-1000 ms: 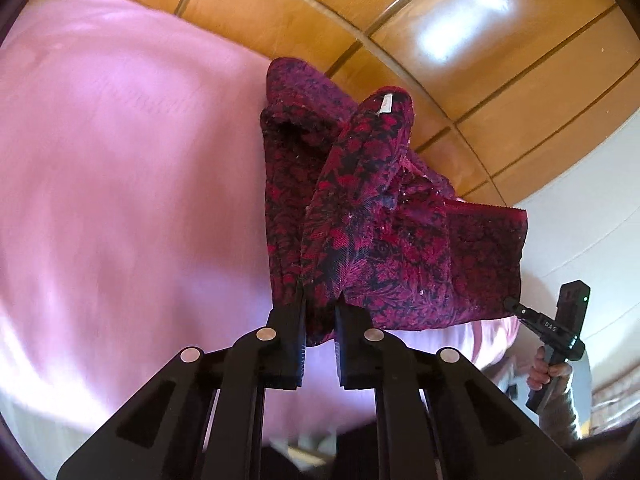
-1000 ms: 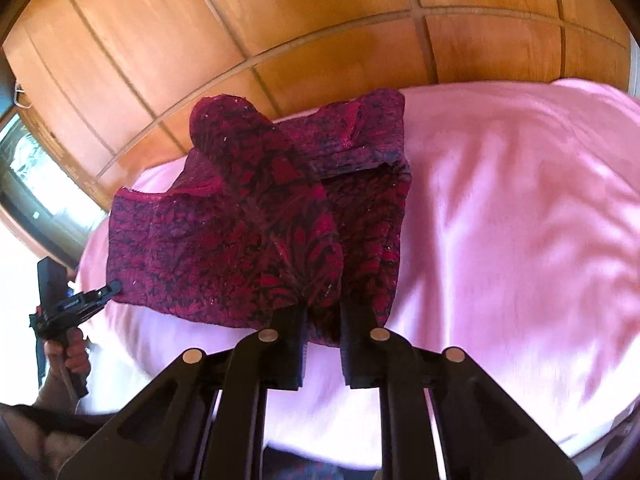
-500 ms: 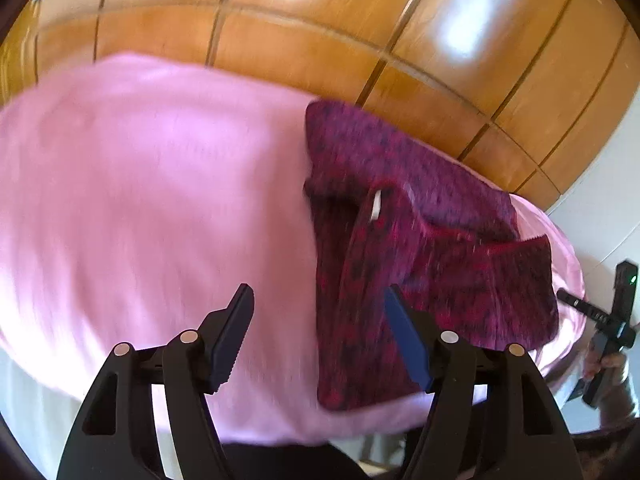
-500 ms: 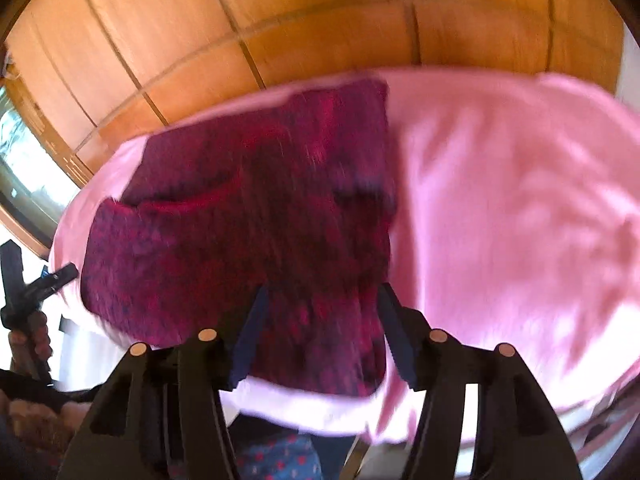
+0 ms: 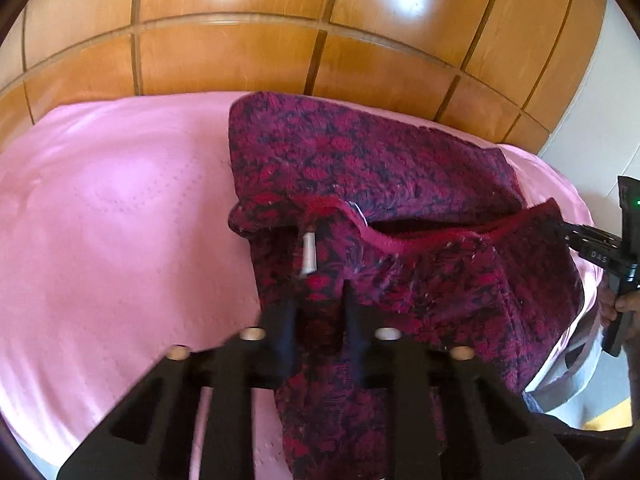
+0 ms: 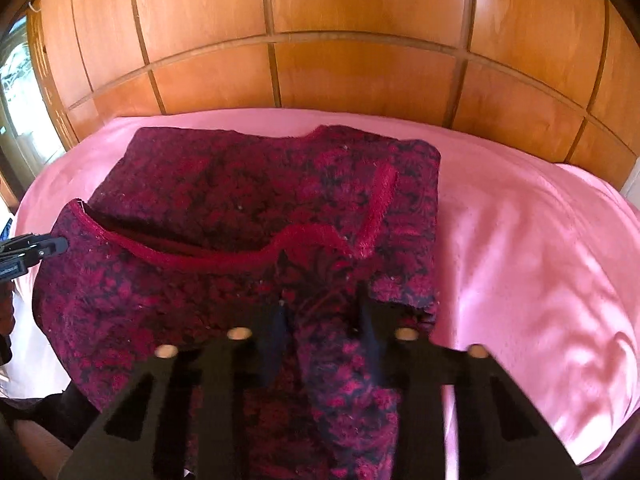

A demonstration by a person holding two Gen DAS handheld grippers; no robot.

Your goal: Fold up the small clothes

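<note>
Both tongs, left (image 5: 318, 312) and right (image 6: 320, 320), are closing on the near edge of a dark red patterned garment (image 5: 380, 208). It lies half-folded on a pink bed (image 5: 100, 220), stretching sideways between them.

Garment (image 5: 400, 184): dark red patterned knit, partly folded on the pink bed cover (image 5: 112, 220).
Label (image 5: 309, 255): small white tag near the neckline.
Left tongs (image 5: 318, 312): jaws closing, a fold of the knit between them.
Right tongs (image 5: 568, 236): tips at the garment's far right edge, held by a hand (image 5: 618, 308).
Behind: wooden panelling (image 5: 240, 52).
</note>
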